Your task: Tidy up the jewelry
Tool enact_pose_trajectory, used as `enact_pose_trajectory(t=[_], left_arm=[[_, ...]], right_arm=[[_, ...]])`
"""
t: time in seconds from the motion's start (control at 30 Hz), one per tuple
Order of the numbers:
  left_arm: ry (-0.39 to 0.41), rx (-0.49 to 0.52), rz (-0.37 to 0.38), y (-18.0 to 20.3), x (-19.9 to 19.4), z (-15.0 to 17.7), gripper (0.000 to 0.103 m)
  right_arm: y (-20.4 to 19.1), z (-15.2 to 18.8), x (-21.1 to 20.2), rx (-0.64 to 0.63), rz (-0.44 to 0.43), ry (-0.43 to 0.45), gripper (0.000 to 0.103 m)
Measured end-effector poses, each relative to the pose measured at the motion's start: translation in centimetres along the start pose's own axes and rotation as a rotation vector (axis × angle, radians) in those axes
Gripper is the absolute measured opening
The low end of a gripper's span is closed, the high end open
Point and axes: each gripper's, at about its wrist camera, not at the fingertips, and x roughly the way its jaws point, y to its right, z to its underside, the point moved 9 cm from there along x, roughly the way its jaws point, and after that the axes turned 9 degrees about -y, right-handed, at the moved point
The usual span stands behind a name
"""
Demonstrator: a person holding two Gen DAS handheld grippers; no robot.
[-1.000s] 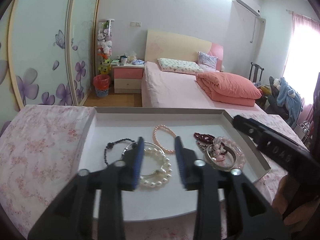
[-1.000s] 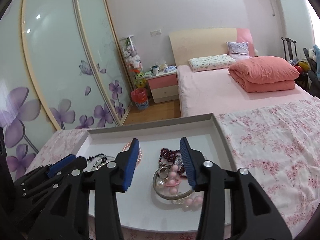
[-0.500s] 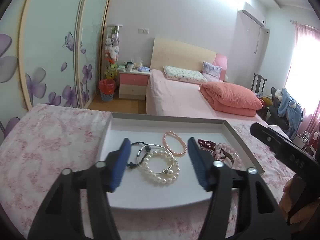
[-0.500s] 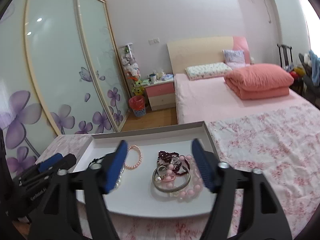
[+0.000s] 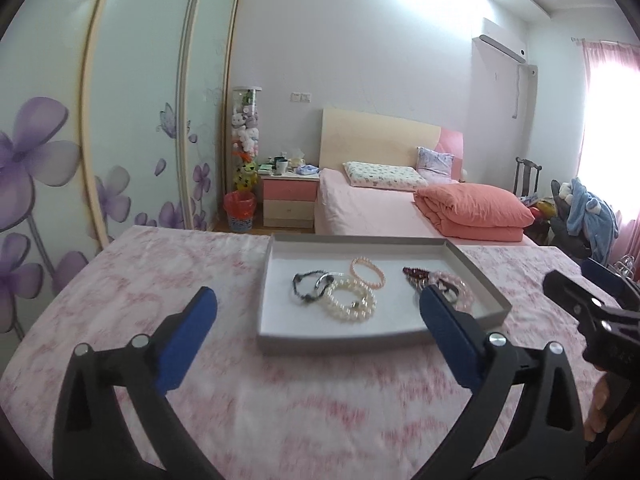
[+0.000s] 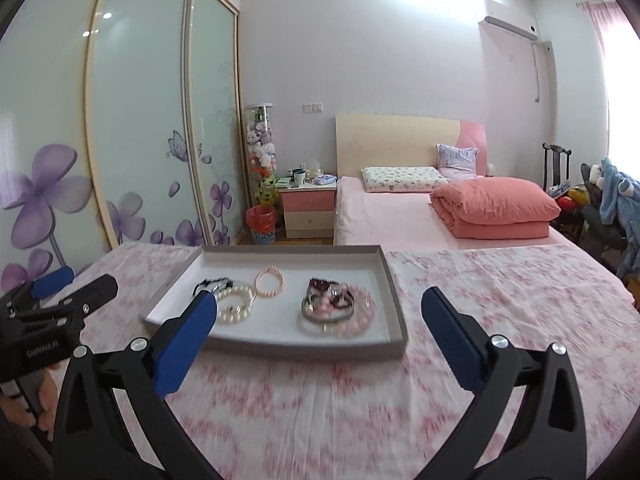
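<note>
A shallow grey tray (image 5: 340,338) (image 6: 394,300) sits on a pink floral cloth. In it lie a white pearl bracelet (image 5: 352,302) (image 6: 236,304), a black bead bracelet (image 5: 302,284), a peach bead bracelet (image 5: 368,272) (image 6: 270,280), a dark red bead bracelet (image 5: 414,274) (image 6: 324,286), and pink beads with a silver bangle (image 6: 340,314). My left gripper (image 5: 318,322) is wide open and empty, in front of the tray. My right gripper (image 6: 320,320) is also wide open and empty, pulled back from the tray.
The floral cloth (image 6: 500,304) spreads all around the tray. Beyond it are a pink bed (image 5: 380,212), a folded salmon quilt (image 5: 476,212), a nightstand (image 5: 290,200) and sliding wardrobe doors (image 5: 140,120). The other gripper shows at each view's edge (image 5: 588,312) (image 6: 52,308).
Both grippers have opened wide and pulled back and up from the tray. The jewelry lies where it was in the tray.
</note>
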Motion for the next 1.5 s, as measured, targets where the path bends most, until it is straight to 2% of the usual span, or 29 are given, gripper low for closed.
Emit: enact_pose_trajectory(t=[0.3,0.53,0.77,1.5], left_arm=[[0.069,0.018,-0.040,0.2,-5.4,2.8,0.099],[0.098,0.008,-0.056,-0.2,-7.5,3.9,0.099],[0.115,0.028,-0.039,0.5,-8.1,4.7,0.099],[0.115,0.011,-0.019,0.5,-8.2,5.2,0.099]], right_arm=[[0.2,3.5,-3.9,0.035,0.047,0.005,0.101],[0.9,4.8,-5.8,0.037,0.103,0.058,0.101],[1.1,5.5,-6.6,0.047,0.078,0.085,0.101],[0.7,5.9,-6.4,0.054,0.060,0.074,0.101]])
